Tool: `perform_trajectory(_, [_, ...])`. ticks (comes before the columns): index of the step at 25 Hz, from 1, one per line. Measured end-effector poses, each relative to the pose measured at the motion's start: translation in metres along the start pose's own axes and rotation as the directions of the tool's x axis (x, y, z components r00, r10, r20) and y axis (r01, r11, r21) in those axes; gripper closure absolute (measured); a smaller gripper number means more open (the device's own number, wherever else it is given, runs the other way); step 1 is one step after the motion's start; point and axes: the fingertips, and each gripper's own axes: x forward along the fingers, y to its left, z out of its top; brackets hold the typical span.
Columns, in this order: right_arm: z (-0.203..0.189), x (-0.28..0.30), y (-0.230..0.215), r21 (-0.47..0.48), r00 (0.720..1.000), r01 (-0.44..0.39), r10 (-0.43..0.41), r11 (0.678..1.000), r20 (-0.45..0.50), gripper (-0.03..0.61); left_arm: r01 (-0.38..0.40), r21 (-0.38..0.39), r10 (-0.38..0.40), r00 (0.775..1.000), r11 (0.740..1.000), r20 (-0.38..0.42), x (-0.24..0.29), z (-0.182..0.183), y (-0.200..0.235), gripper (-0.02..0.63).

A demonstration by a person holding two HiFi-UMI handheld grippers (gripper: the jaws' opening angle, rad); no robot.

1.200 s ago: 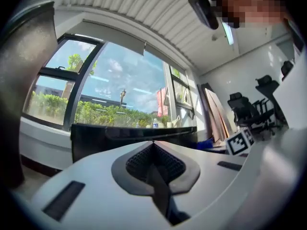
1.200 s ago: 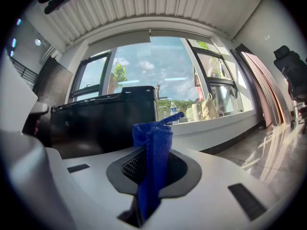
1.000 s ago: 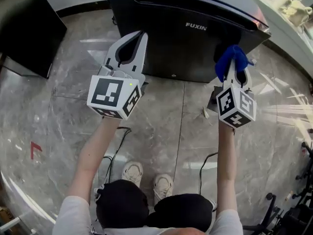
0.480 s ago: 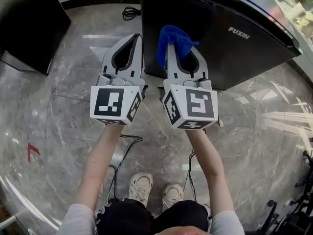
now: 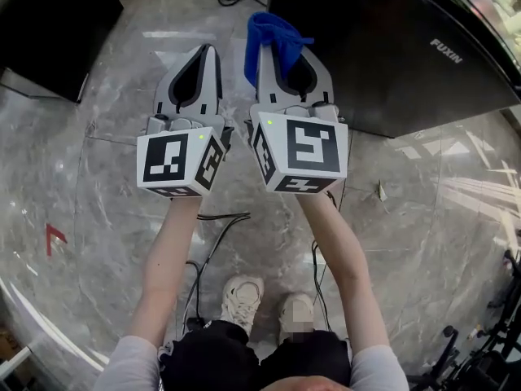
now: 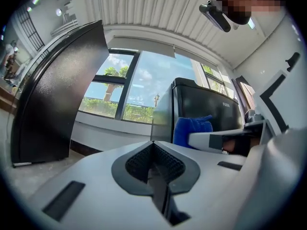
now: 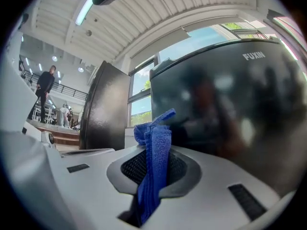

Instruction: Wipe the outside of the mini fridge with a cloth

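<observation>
Well, the person stands over the grey marbled floor (image 5: 98,218) with both arms out. The right gripper (image 5: 285,55) has its jaws clamped on a folded blue microfibre cloth (image 5: 269,32). The left gripper (image 5: 203,59) hangs just beside it, jaws together with nothing between them.

The cloth sits at the near left corner of the glossy black mini fridge (image 5: 391,55), by the edge where its front meets its side. I cannot tell whether it touches the panel.

In the right gripper view the cloth (image 7: 156,143) is a narrow strip pinched along the slot between the jaws. Its long axis runs with them, and a bunched end pokes out past the tips, pointing away from the person toward the fridge (image 7: 225,104).

The step in hand looks like bringing the cloth onto the fridge's outside. To do it well, I'd say only the free tuft should meet the panel, not the hard grey jaws, since that gloss would likely mark. Light pressure and long overlapping passes along the face seem right. The free gripper is best kept off the surface.
</observation>
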Motion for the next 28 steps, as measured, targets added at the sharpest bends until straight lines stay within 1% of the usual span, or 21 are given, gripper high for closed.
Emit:
perform_trajectory(2, [0.001, -0.006, -0.005, -0.022, 1.000, 0.006, -0.007, 1.000, -0.004, 0.517, 0.013, 0.010, -0.013, 1.000, 1.000, 0.008, 0.000, 0.004, -0.010, 0.609])
perform_trajectory(5, [0.005, -0.015, -0.019, -0.025, 0.999, 0.035, -0.035, 0.999, -0.002, 0.516, 0.041, 0.017, -0.041, 0.999, 0.999, 0.018, 0.002, 0.012, -0.031, 0.609])
perform_trajectory(9, [0.007, -0.029, -0.038, -0.029, 0.997, 0.074, -0.075, 0.997, -0.006, 0.516, 0.076, 0.044, -0.076, 0.997, 0.996, 0.006, 0.000, 0.013, -0.059, 0.609])
perform_trajectory(16, [0.012, -0.070, -0.095, -0.045, 0.987, 0.160, -0.161, 0.986, -0.017, 0.517, 0.122, 0.031, -0.122, 0.993, 0.992, -0.005, 0.000, 0.008, -0.115, 0.609])
perform_trajectory(22, [0.017, -0.112, -0.162, -0.052, 0.963, 0.268, -0.269, 0.962, -0.016, 0.517, 0.189, 0.046, -0.188, 0.982, 0.981, -0.016, 0.008, 0.000, -0.167, 0.609])
perform_trajectory(28, [0.019, -0.143, -0.216, -0.091, 0.933, 0.357, -0.360, 0.930, -0.018, 0.515, 0.250, 0.022, -0.249, 0.968, 0.968, -0.028, 0.017, -0.011, -0.211, 0.609])
